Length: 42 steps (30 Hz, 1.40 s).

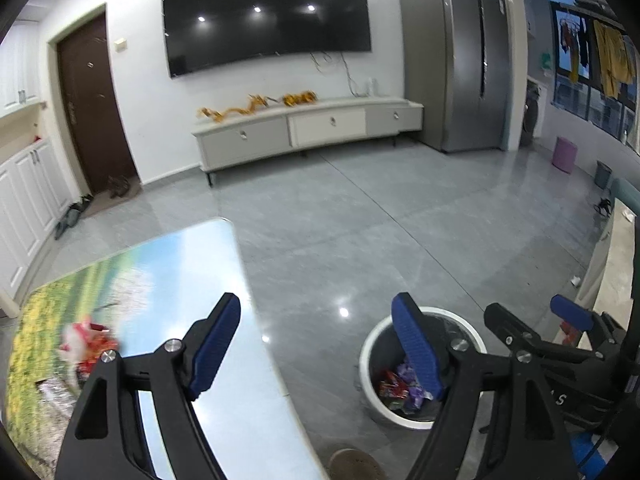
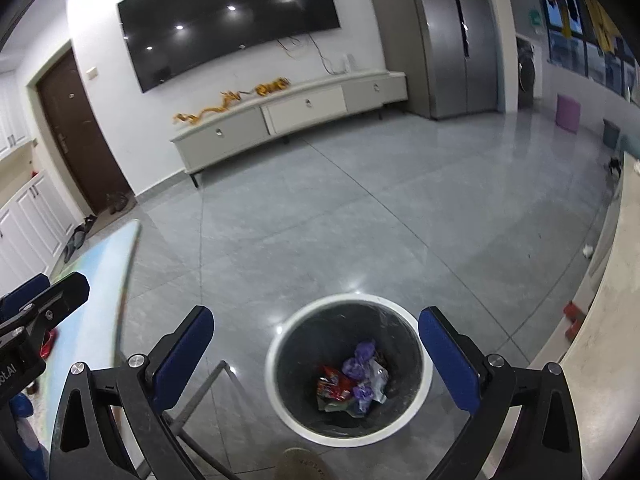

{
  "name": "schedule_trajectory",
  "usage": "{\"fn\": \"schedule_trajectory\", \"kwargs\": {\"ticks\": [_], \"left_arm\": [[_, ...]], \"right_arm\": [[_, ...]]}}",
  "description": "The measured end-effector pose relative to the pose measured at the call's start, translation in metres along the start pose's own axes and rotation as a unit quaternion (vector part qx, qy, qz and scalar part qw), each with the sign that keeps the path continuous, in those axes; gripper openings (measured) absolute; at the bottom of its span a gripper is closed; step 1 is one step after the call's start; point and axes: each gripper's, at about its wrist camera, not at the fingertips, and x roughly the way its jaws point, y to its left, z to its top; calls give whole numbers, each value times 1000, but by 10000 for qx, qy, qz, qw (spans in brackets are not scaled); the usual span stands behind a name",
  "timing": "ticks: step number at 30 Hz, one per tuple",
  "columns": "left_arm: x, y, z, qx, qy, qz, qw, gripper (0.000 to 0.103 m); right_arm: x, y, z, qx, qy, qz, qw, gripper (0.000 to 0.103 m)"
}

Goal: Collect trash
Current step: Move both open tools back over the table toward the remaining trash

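A white-rimmed bin (image 2: 276,376) with a black liner stands on the floor and holds several red and purple wrappers (image 2: 352,378). My right gripper (image 2: 316,356) is open and empty, directly above the bin. My left gripper (image 1: 320,348) is open and empty, over the table's right edge, with the bin (image 1: 366,364) below to its right. A blurred red and white wrapper (image 1: 86,338) lies on the table (image 1: 160,264) left of the left gripper. The right gripper also shows in the left wrist view (image 1: 532,322).
The table has a printed landscape top and a metal leg (image 2: 200,396) beside the bin. A pale counter (image 2: 600,320) runs along the right. A TV cabinet (image 1: 304,128), fridge (image 1: 456,60) and purple stool (image 1: 564,154) stand far across the grey tiled floor.
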Motion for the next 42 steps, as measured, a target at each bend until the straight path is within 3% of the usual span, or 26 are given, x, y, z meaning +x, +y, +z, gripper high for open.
{"fn": "schedule_trajectory", "kwargs": {"ticks": [14,31,42], "left_arm": [[-82,78,-9,-590,-560,474,9956,87],[-128,138,-31,-1101,-837,678,9881,87],[-124,193,-64,-1590,-592,964,9808,87]], "right_arm": [[-55,55,9,-186,-807,399,9958,103],[-72,123,-3,-719,-675,757,9922,103],[-60,164,-15,-1101,-403,999,9881,103]]}}
